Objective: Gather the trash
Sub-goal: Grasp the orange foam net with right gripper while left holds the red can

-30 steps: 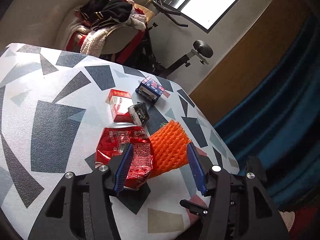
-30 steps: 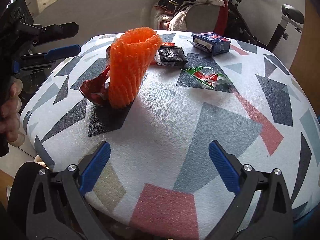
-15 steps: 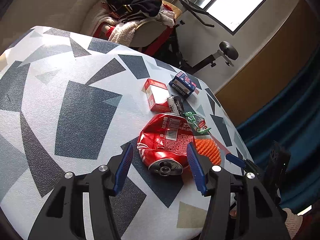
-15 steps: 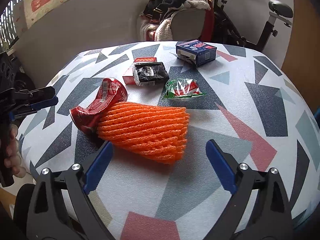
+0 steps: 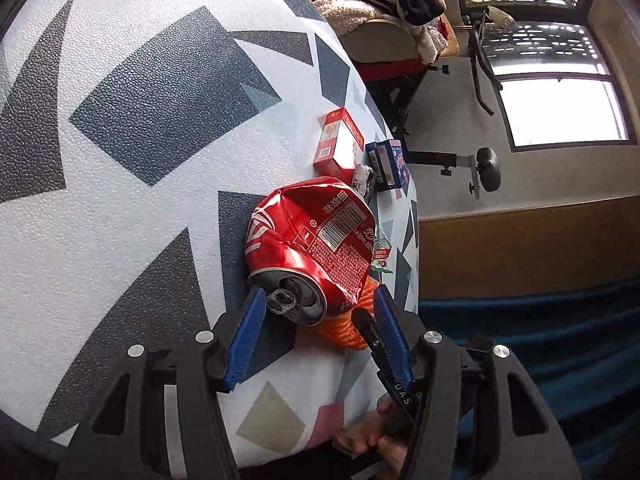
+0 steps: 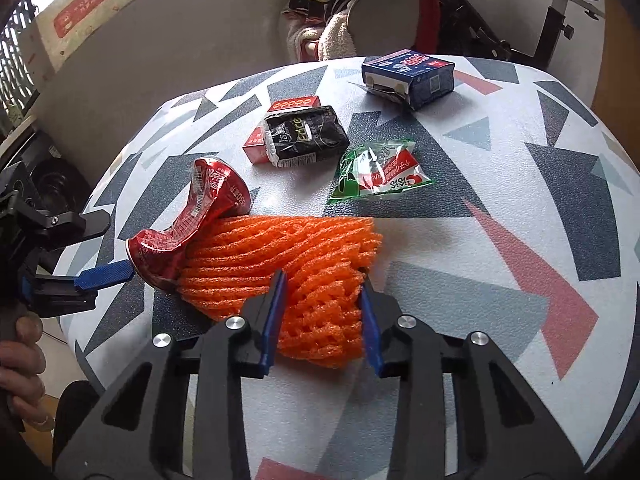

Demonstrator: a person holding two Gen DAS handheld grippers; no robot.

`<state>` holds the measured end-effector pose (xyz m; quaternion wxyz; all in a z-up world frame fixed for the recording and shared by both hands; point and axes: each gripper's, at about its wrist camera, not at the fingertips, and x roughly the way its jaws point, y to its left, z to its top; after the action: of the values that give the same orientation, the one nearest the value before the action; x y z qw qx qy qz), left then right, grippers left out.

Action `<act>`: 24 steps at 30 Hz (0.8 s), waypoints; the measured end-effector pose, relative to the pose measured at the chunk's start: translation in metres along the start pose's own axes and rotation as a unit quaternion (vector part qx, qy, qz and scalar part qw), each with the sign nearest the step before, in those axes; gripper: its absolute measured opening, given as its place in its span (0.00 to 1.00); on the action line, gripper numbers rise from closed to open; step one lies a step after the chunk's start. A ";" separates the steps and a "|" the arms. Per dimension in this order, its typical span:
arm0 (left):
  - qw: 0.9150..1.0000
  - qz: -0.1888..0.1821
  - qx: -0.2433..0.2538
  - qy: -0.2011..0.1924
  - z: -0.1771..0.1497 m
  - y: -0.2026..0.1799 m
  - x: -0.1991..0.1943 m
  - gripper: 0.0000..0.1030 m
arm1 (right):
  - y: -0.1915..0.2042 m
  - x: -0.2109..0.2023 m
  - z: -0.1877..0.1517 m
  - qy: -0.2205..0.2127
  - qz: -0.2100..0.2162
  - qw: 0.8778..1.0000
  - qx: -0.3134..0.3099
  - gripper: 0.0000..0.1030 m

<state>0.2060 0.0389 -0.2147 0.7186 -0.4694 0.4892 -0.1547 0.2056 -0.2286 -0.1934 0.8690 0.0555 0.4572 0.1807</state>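
A crushed red can point(image 5: 316, 240) lies on the patterned table point(image 5: 140, 120), its mouth end between the open fingers of my left gripper point(image 5: 318, 300). In the right wrist view the can point(image 6: 188, 228) leans on an orange foam net point(image 6: 296, 264). My right gripper point(image 6: 322, 284) has closed on the net's near end, pinching it. The left gripper's blue finger point(image 6: 104, 274) shows at the can's base. A black packet point(image 6: 306, 136), a red box point(image 6: 276, 120), a green-red wrapper point(image 6: 380, 176) and a blue carton point(image 6: 408, 72) lie farther back.
A chair piled with clothes point(image 6: 352, 4) stands behind the table, beside an exercise bike point(image 6: 560, 8). The table's edge point(image 5: 280, 432) curves close to both grippers. A blue curtain point(image 5: 560, 320) hangs at the right in the left wrist view.
The left gripper rolled and moved in until the can's mouth sits between its fingers. The right gripper advanced and narrowed from wide open onto the orange net.
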 end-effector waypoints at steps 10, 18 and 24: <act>0.994 0.094 -0.018 -0.050 0.000 -0.017 0.020 0.52 | 0.007 -0.019 -0.019 -0.019 0.017 1.000 -0.002 0.20; 0.976 0.157 0.126 -0.081 -0.006 -0.036 0.023 0.44 | 0.009 -0.042 -0.023 -0.050 -0.010 0.999 -0.015 0.19; 0.925 0.215 0.292 -0.114 -0.020 -0.053 0.005 0.44 | 0.005 -0.062 -0.020 -0.074 -0.032 0.996 -0.025 0.19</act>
<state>0.2039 -0.0023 -0.1755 0.8908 -0.1366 0.4264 -0.0778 0.1557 -0.2476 -0.1553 0.9069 0.0328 0.3886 0.1597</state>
